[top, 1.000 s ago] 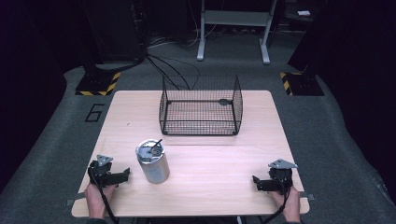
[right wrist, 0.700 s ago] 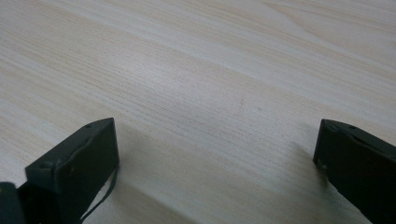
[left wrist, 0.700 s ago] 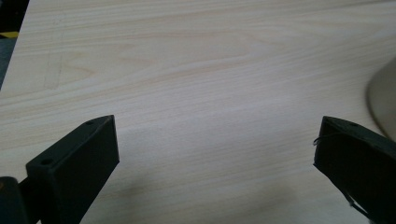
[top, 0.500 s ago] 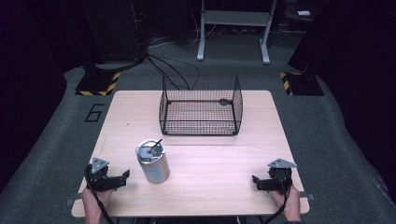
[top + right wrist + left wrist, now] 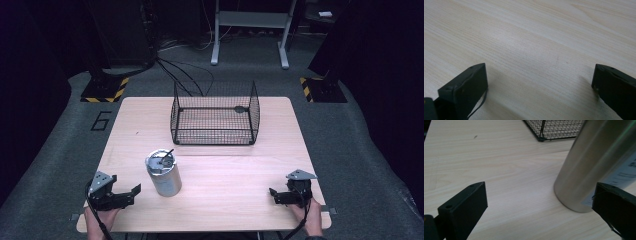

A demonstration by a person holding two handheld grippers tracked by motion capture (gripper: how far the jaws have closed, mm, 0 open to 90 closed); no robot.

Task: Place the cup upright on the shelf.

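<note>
One metal can [image 5: 163, 172], round, shiny silver, paper label on side, stands upright on counter [image 5: 225, 200] near your left side. Lid has dark pull tab. One wire basket [image 5: 215, 120], black, boxy, open top, sits at far middle of counter, well apart from can. Counter pale wood, smooth, fine grain lines. Your left gripper [image 5: 131, 192] just beside can, not touching, fingers wide, holding nothing. Your right gripper [image 5: 274, 195] near right edge, fingers wide, holding nothing.

A large "6" [image 5: 101, 120] is marked on the grey floor left of the table. The metal can [image 5: 596, 162] bears a white label whose print is too blurred to read.
</note>
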